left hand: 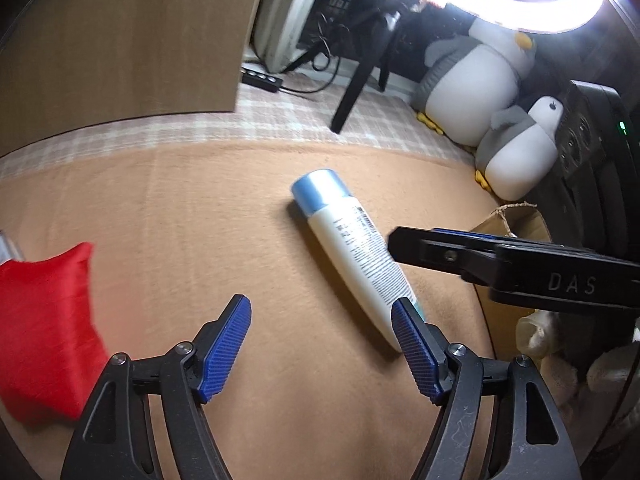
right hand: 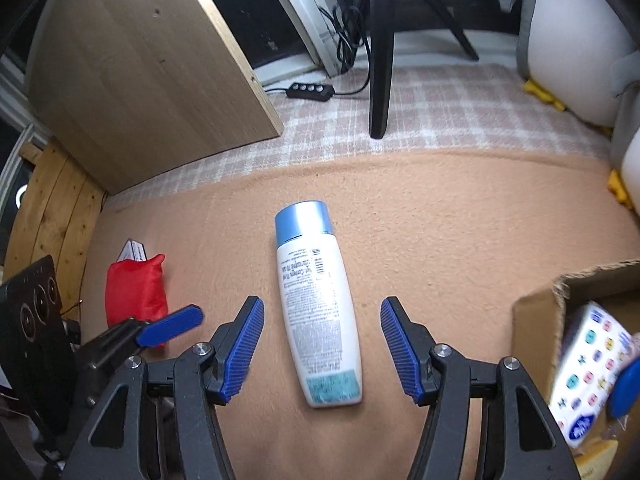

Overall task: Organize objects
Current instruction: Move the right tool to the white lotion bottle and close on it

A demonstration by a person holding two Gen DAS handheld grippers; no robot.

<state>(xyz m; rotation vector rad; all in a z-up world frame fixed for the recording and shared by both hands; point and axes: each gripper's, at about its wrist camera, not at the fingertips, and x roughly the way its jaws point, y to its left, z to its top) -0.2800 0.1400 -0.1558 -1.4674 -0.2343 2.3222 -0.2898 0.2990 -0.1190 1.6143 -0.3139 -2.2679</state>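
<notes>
Bottle [right hand: 316, 312] lying flat on tan blanket [right hand: 440, 232], just left of cardboard box [right hand: 536, 320]; not yet boxed. R gripper [right hand: 322, 350] agape astride it, untouched. L gripper [left hand: 320, 344] agape, empty. Red pouch [right hand: 136, 296] farther left, pending.

1. Under my fingers lies a tan blanket [right hand: 440, 220]; past it, a pink-and-white checked rug [right hand: 440, 108].
2. A pale wood panel [right hand: 140, 80] stands at my left, a black chair leg [right hand: 380, 80] ahead.
3. A black power strip [right hand: 310, 90] lies by the white window frame [left hand: 280, 20].
4. 2 plush penguins [left hand: 480, 68] sit under a glaring ring light [left hand: 520, 4].
</notes>
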